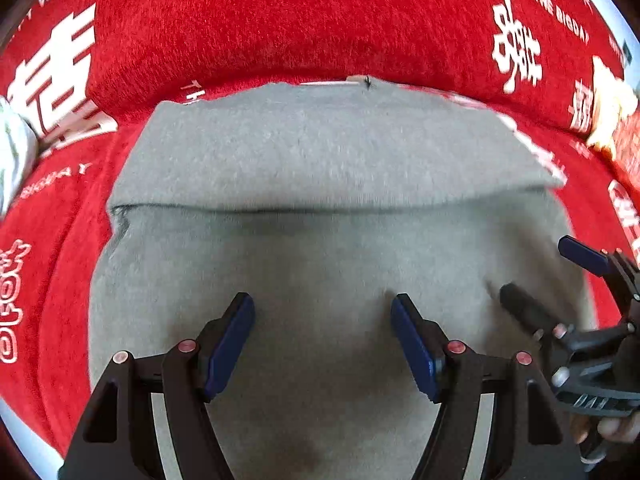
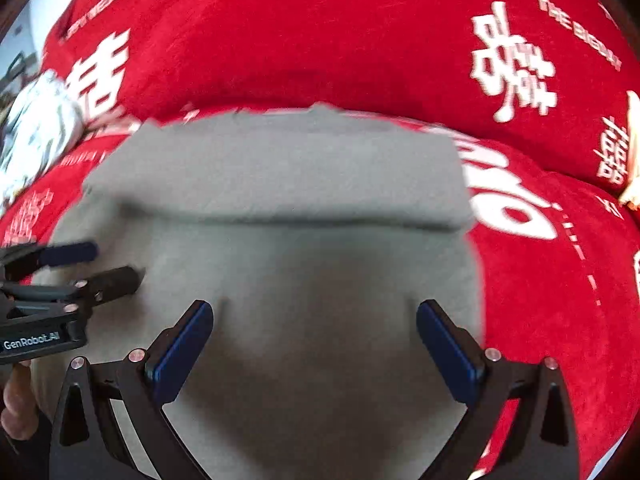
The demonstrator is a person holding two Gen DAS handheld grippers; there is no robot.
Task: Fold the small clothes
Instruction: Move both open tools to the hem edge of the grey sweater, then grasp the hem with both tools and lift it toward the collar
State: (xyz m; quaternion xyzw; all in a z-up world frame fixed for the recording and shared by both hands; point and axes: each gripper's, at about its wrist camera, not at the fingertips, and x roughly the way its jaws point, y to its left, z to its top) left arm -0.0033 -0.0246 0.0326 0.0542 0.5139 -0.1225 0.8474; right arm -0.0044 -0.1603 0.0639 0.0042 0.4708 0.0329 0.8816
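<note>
At the far left a pale patterned bundle sits on the red blanket, against its big white printed characters. Next comes my left claw, pointing steeply down over the grey garment; its blue pads stand well apart with only cloth showing between them, nothing clamped. The garment lies flat on the blanket in front of me, its far part folded over toward me so a straight fold edge runs across the middle from side to side. A small tag peeks out at the far edge. My right claw hangs just beside the left one, over the right part of the same garment, near its right edge; its pads are also spread wide and grip nothing. Whether any fingertip touches the cloth I cannot tell. Further right, bare blanket with more white lettering, and a cream-coloured object at the far right edge.
</note>
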